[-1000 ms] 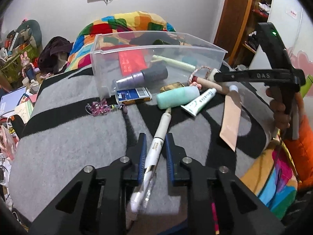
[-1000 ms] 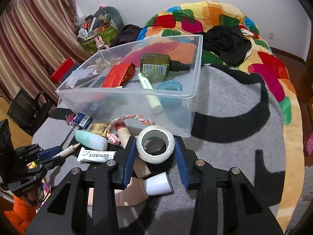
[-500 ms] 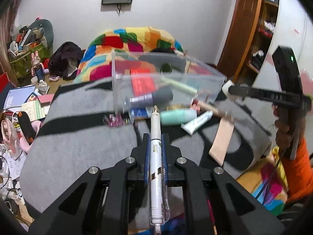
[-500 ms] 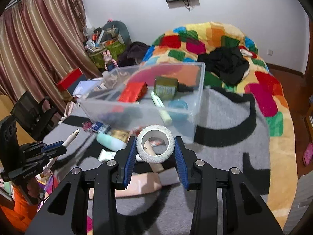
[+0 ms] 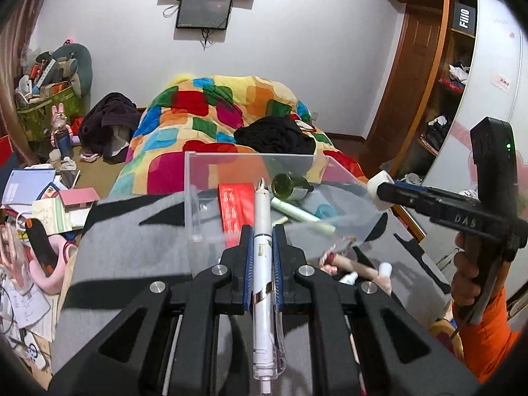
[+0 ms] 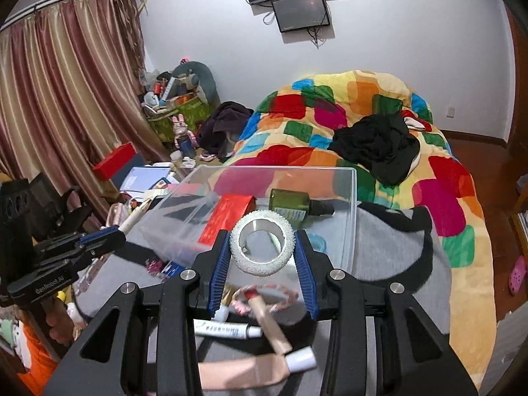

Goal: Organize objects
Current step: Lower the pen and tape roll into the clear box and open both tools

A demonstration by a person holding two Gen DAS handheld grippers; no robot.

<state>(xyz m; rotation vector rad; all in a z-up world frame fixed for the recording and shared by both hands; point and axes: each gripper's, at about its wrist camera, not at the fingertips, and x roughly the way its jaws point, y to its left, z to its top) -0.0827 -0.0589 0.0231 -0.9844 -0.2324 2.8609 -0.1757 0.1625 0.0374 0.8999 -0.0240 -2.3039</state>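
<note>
Lying on a grey and black blanket (image 6: 389, 247), a clear plastic bin (image 6: 349, 178) stands at 12 o'clock from both grippers. Inside the bin are a red packet (image 5: 236, 204), a dark green bottle (image 6: 290, 203) on its side, a pale green tube (image 5: 297, 213) and a light blue ring (image 5: 325, 211). Behind the bin, a colourful patchwork quilt (image 6: 363, 99) carries a heap of black clothes (image 6: 376, 145).

On the blanket before the bin, at 6 o'clock under the right gripper, lie a pink and white rope ring (image 6: 264, 292), a white tube with blue print (image 6: 224, 330) and a beige tube with a white cap (image 6: 250, 368). The bin's near wall stands between these things and the inside of the bin.

The left gripper (image 5: 263, 231) pinches a white pen (image 5: 262, 264) between its blue pads. The pen runs along the fingers, and its tip points to 12 o'clock, over the bin's near edge, beside the red packet.

The right gripper (image 6: 262, 247) clamps a white tape roll (image 6: 262, 247) from both sides, with the roll's hole facing the camera. In the left wrist view, the roll appears at 2 o'clock, near the bin's right corner.
</note>
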